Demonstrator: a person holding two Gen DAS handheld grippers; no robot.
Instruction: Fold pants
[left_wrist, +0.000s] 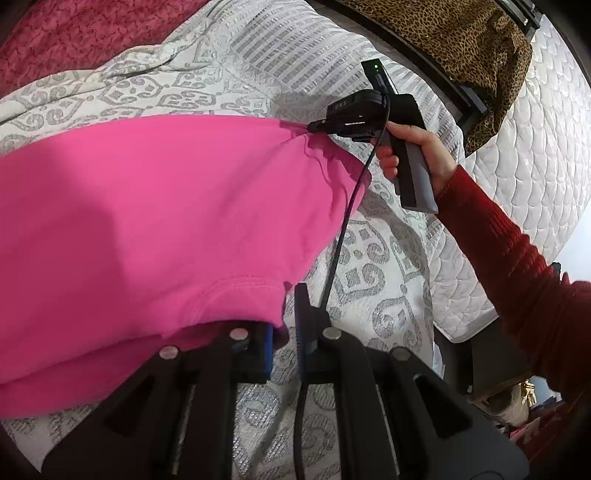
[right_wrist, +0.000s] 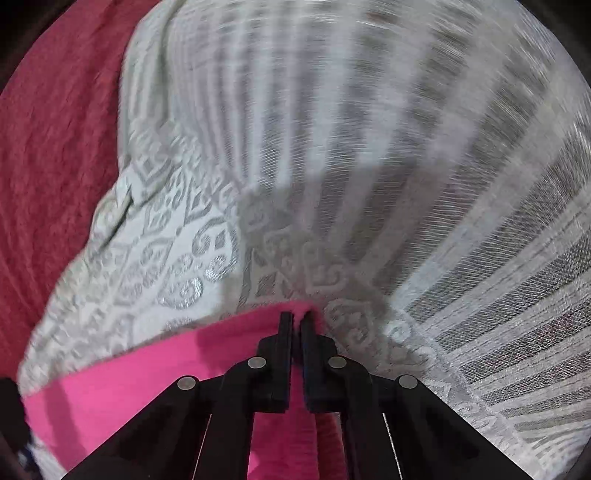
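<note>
My left claw (left_wrist: 284, 332) is clamped on the hem of the pink pants (left_wrist: 155, 221), spread across the patterned bedspread (left_wrist: 369, 258) near the bed's edge. My right claw (right_wrist: 295, 321) pinches their far corner; I should lift both evenly, keeping the cloth taut.

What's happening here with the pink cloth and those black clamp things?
A person is folding pink pants on a bed covered with a patterned white bedspread. Each hand holds a pincer tool. The right gripper is shut on the far edge of the fabric; the left gripper pinches the near hem.
</note>
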